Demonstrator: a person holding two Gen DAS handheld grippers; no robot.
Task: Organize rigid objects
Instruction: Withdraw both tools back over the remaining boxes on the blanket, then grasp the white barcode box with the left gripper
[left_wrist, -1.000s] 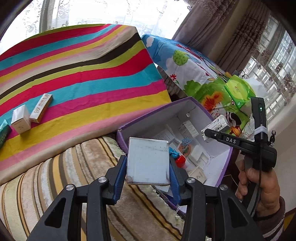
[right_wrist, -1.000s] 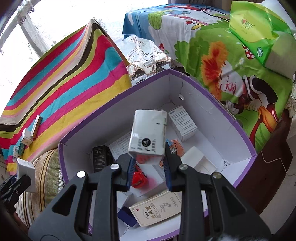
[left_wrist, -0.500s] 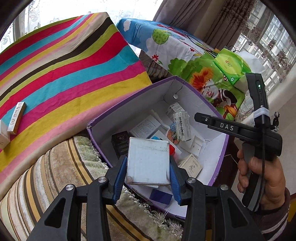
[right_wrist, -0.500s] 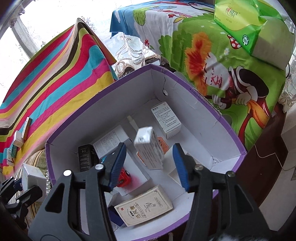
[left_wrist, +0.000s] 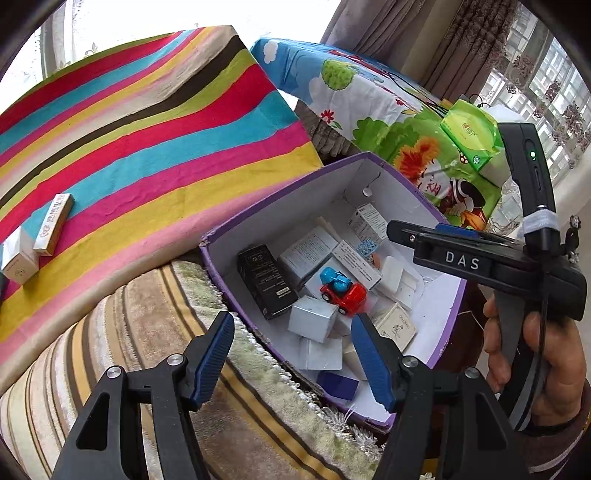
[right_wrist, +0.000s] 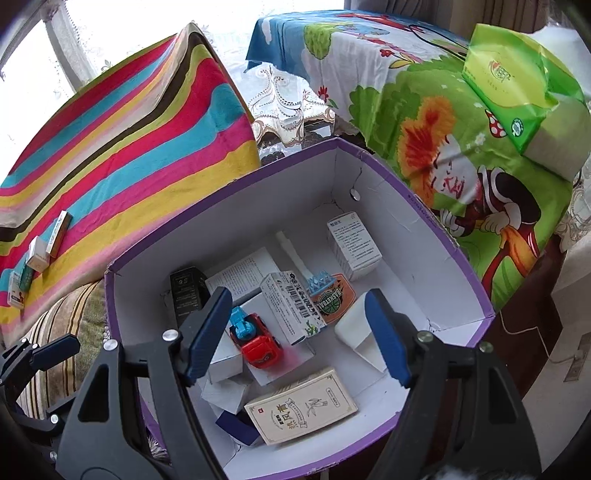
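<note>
A purple-rimmed white box (left_wrist: 280, 199) (right_wrist: 229, 192) holds several small cartons, a black box (left_wrist: 266, 282), a red and blue toy car (left_wrist: 341, 288) (right_wrist: 255, 339) and a white square box (left_wrist: 312, 319). My left gripper (left_wrist: 293, 356) is open and empty above the box's near edge. My right gripper (right_wrist: 297, 330) is open and empty over the box; a white barcode carton (right_wrist: 291, 312) lies below it. The right gripper's body (left_wrist: 480, 258) shows in the left wrist view.
Several small cartons (left_wrist: 53, 221) (right_wrist: 55, 232) lie on the striped blanket (left_wrist: 147, 140) at the left. A striped cushion (left_wrist: 110, 350) is under the left gripper. A green tissue pack (right_wrist: 517, 85) sits on the cartoon cloth (right_wrist: 424, 122) to the right.
Both grippers opened. The left one let go of the white square box, the right one of the white barcode carton; both now lie in the box.
</note>
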